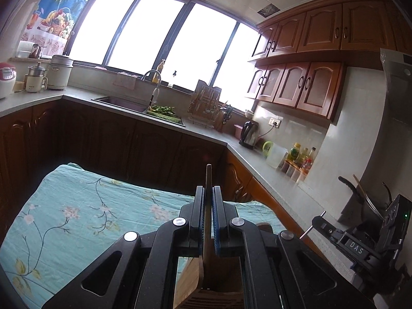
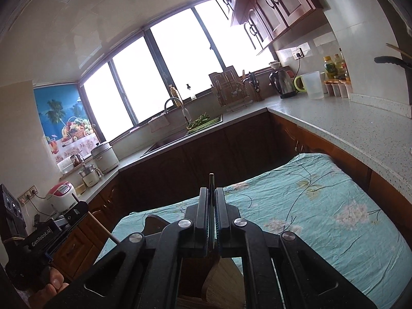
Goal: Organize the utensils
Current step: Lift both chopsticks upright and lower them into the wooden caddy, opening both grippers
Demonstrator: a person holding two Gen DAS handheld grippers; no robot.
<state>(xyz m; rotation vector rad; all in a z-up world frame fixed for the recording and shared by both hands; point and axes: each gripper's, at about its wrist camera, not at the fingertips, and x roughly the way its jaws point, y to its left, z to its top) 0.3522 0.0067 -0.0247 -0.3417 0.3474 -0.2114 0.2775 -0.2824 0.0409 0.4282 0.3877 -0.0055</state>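
Standing upright between each gripper's closed jaws, one wooden utensil (image 1: 208, 193).

I see a big bright window (image 1: 164, 41) above the sink (image 1: 121, 103). Brown cupboards (image 1: 322, 28) hang right of the window. A fruit picture (image 1: 55, 18) hangs left of it.

Left gripper (image 1: 208, 195), black with blue pads, clamped on slim brown wooden utensil handle (image 1: 208, 180); handle upright, tip above the fingers. Wooden utensil box (image 1: 191, 280) directly below. Teal floral cloth (image 1: 77, 211) covers table. Right gripper (image 1: 360, 242) at right edge.
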